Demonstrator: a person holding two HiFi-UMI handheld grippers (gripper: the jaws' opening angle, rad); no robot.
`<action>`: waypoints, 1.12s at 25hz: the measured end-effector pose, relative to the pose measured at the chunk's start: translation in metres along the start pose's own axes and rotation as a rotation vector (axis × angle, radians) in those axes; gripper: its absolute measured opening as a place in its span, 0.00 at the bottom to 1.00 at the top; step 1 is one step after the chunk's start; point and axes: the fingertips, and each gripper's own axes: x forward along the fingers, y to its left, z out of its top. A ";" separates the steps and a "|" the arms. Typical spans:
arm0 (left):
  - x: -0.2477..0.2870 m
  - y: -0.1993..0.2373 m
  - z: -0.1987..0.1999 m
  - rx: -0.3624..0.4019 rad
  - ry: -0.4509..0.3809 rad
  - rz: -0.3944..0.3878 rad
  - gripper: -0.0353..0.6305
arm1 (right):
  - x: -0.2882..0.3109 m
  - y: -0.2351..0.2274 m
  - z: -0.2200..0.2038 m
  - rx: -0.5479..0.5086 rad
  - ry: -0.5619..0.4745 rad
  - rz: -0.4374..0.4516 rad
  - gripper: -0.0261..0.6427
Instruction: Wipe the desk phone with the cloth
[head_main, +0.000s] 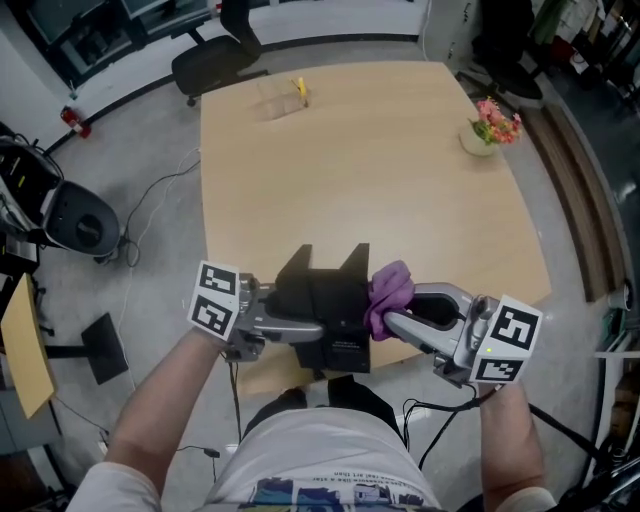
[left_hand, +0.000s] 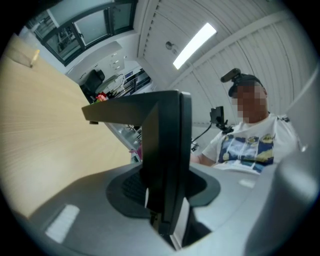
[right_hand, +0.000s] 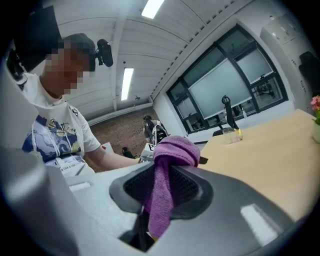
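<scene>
Toward the upper left of the head view, near the far edge of the pale wooden worktop (head_main: 380, 190), stands a clear container (head_main: 283, 97) with a small yellow item (head_main: 299, 89) in it. What the item is cannot be made out. Far to the right, near the worktop's right edge, a pale round pot (head_main: 478, 141) holds a bunch of pink flowers (head_main: 497, 120). The two containers stand well apart, with bare wood between them.

In the lower middle of the frame, at the near edge of the worktop, the left gripper (head_main: 300, 326) comes in from the left, its fingers closed on the desk phone (head_main: 330, 300). The left gripper view shows the phone as a thin black slab standing edge-on between the fingers, with a flat arm jutting off to the left at its top. From above the phone is matte black and angular, with two pointed corners rising at its far side. Whether it rests on the wood cannot be told.

Just right of the phone and against its right edge is the purple cloth (head_main: 390, 290), bunched into a soft lump. The right gripper (head_main: 392, 322) has its fingers pinched on it, and a fold hangs down between them
</scene>
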 end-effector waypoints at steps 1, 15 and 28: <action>-0.002 0.001 0.001 -0.001 -0.010 0.006 0.32 | 0.001 0.001 -0.006 0.006 0.011 -0.002 0.17; -0.006 0.004 0.015 0.003 -0.055 0.019 0.32 | -0.013 0.015 -0.089 0.123 0.126 -0.045 0.17; -0.006 0.013 0.026 -0.019 -0.077 0.113 0.32 | 0.005 0.025 -0.160 0.127 0.279 -0.114 0.17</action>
